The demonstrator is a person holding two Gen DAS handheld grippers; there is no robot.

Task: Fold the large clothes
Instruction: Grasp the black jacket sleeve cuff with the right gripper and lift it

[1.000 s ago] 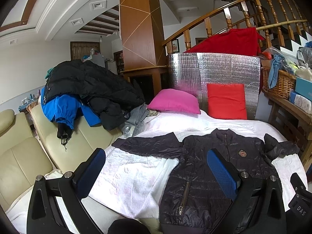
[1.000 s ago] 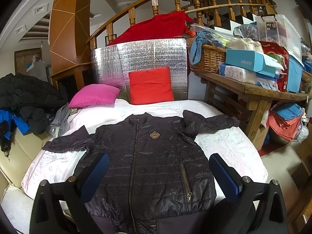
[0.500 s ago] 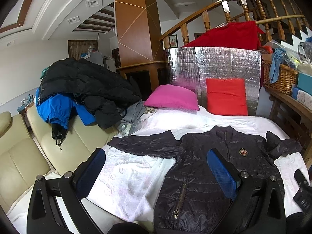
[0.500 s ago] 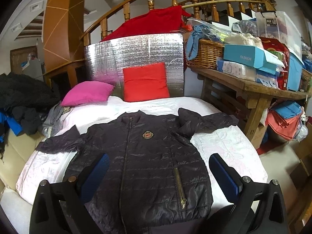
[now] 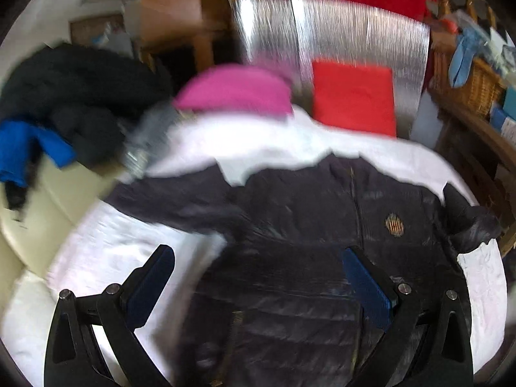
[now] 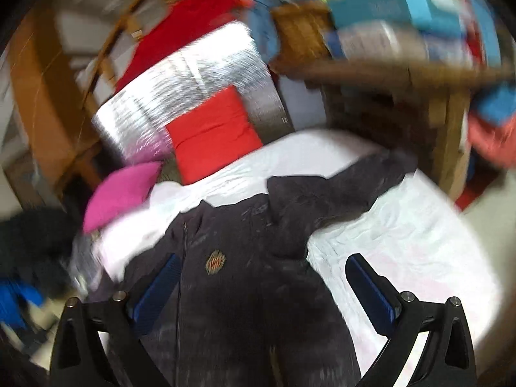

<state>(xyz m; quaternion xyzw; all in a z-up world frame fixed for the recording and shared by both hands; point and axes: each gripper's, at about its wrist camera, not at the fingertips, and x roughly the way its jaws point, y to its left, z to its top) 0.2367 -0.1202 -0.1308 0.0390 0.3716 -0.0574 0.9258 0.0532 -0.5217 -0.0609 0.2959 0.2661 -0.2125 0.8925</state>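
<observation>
Dark quilted fabric fills the space between and ahead of both sets of jaws: the jacket (image 5: 322, 225) lies face up and zipped on the bed (image 5: 113, 251), spread flat with both sleeves out.

In the left wrist view, beyond the left jaw, a pile of dark and blue coats (image 5: 58, 103) sits on a cream sofa (image 5: 38, 200). Ahead of that jaw, one sleeve (image 5: 167, 200) reaches out over the white cover. The left gripper (image 5: 258, 277) stands released, holding nothing, its left jaw above bare cover and its right jaw above the jacket's chest. Far ahead lie a pink pillow (image 5: 235, 90) and a red pillow (image 5: 353, 103), the red one against a silver foil panel (image 5: 354, 32).

In the right wrist view, the right gripper (image 6: 262, 285) is likewise spread wide and empty. Its left jaw hangs by the zip, the chest badge (image 6: 215, 260) sits just ahead between the jaws, and its right jaw is over white cover. The other sleeve (image 6: 348, 190) runs ahead and to the right of the jaws, toward a cluttered wooden surface (image 6: 387, 71).

Both views are smeared, so whether either gripper touches the cloth is unclear. Judging by the flat, open layout, no fold is made yet: sleeves and body all remain to be folded.
</observation>
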